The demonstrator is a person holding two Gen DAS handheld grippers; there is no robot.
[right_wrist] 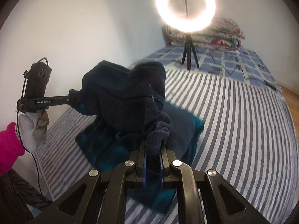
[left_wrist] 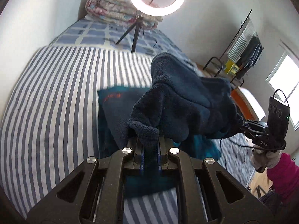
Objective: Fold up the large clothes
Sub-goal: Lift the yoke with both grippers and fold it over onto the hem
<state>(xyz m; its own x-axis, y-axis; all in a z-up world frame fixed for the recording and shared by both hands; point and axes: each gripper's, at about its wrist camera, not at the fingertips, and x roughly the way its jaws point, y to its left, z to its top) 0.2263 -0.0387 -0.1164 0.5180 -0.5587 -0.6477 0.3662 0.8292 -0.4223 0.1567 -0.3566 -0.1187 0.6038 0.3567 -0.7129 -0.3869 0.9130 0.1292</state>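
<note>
A dark fleece garment [left_wrist: 186, 102] is held stretched between 2 clenched grippers, left gripper [left_wrist: 149, 145] and right gripper [right_wrist: 154, 149], above the striped bed [left_wrist: 56, 93].

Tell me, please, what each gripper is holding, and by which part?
Both hold one dark blue fleece garment: the left gripper and the right gripper each pinch a bunched edge, lifting it above the bed.

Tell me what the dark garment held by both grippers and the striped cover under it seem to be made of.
Dark garment: looks like navy fleece or sherpa, matte, with a nubby, curly pile. Striped cover: apparently a thin woven cotton-type sheet, matte, flat blue-grey and white stripes; the exact fibre is unclear.
</note>
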